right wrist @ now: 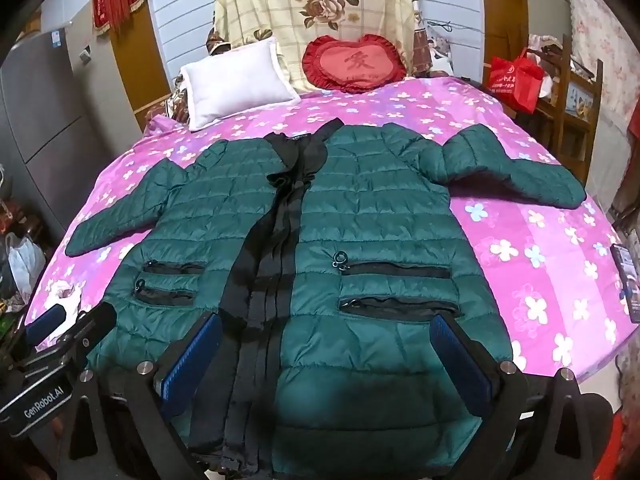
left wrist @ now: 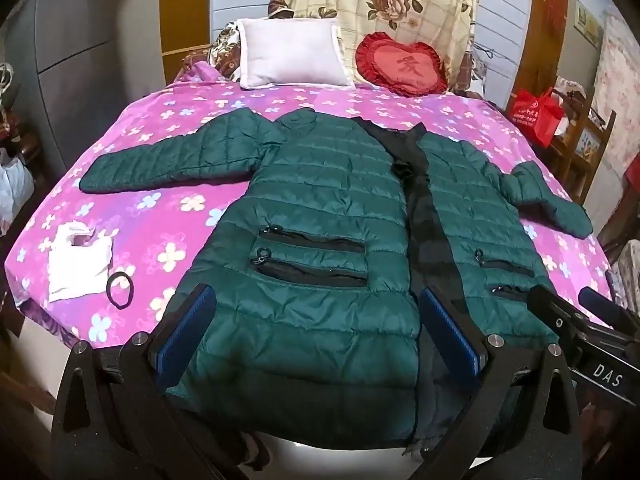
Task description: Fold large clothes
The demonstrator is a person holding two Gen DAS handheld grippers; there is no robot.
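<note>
A dark green quilted puffer coat (left wrist: 320, 208) lies flat, front up, on the pink flowered bedsheet (left wrist: 160, 216), sleeves spread out, a black zipper band down the middle. It also shows in the right wrist view (right wrist: 372, 220). My left gripper (left wrist: 318, 312) is open and empty, hovering over the hem of the coat's left panel. My right gripper (right wrist: 326, 344) is open and empty, over the hem of the right panel. Each gripper shows at the edge of the other's view: the right gripper (left wrist: 568, 312) and the left gripper (right wrist: 76, 324).
A white plastic bag (left wrist: 78, 264) and a black hair tie (left wrist: 120, 289) lie on the sheet left of the coat. A white pillow (left wrist: 292, 54) and a red heart cushion (left wrist: 402, 64) sit at the bed's head. A red bag (left wrist: 536, 114) stands on a wooden shelf at right.
</note>
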